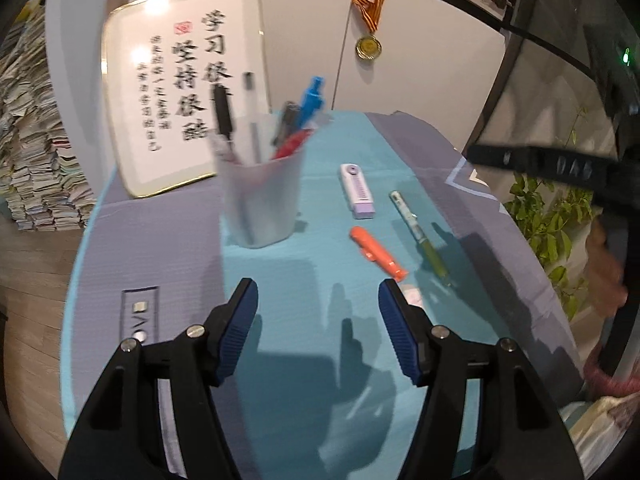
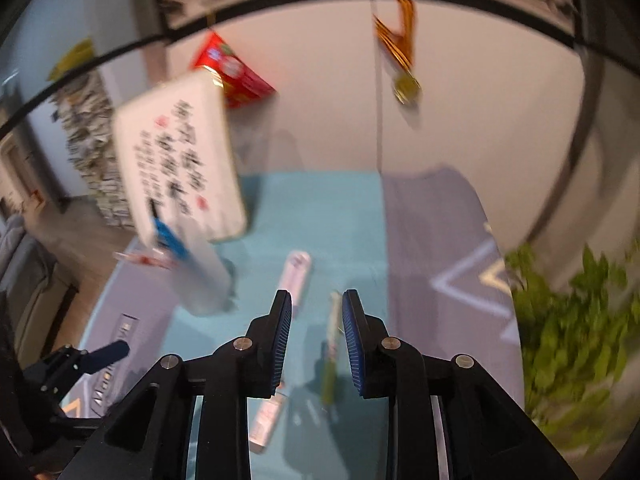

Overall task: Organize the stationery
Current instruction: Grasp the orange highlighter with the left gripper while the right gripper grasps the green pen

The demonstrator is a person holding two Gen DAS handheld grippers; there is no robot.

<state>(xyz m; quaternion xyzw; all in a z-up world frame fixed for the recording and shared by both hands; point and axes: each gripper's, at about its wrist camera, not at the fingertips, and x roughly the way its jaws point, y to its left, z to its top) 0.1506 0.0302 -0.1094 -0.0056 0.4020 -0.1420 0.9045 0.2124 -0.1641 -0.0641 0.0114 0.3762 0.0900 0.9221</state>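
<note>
A translucent pen cup (image 1: 262, 196) holding several pens stands on the teal mat (image 1: 320, 340); it shows blurred in the right wrist view (image 2: 204, 276). To its right lie a lilac correction tape (image 1: 357, 189), an orange highlighter (image 1: 378, 255) and a green pen (image 1: 420, 236). A small white eraser (image 1: 412, 294) lies by the left gripper's right finger. My left gripper (image 1: 318, 296) is open and empty, above the mat in front of them. My right gripper (image 2: 314, 304) is open and empty, above the green pen (image 2: 330, 344), with the lilac tape (image 2: 294, 276) ahead and a pale item (image 2: 268, 420) below.
A white calligraphy board (image 1: 182, 88) leans on the wall behind the cup. A medal (image 1: 369, 46) hangs on the cabinet. A leafy plant (image 1: 548, 224) stands off the right edge. Paper stacks (image 1: 36, 152) pile at the left. The left gripper shows in the right view (image 2: 80, 360).
</note>
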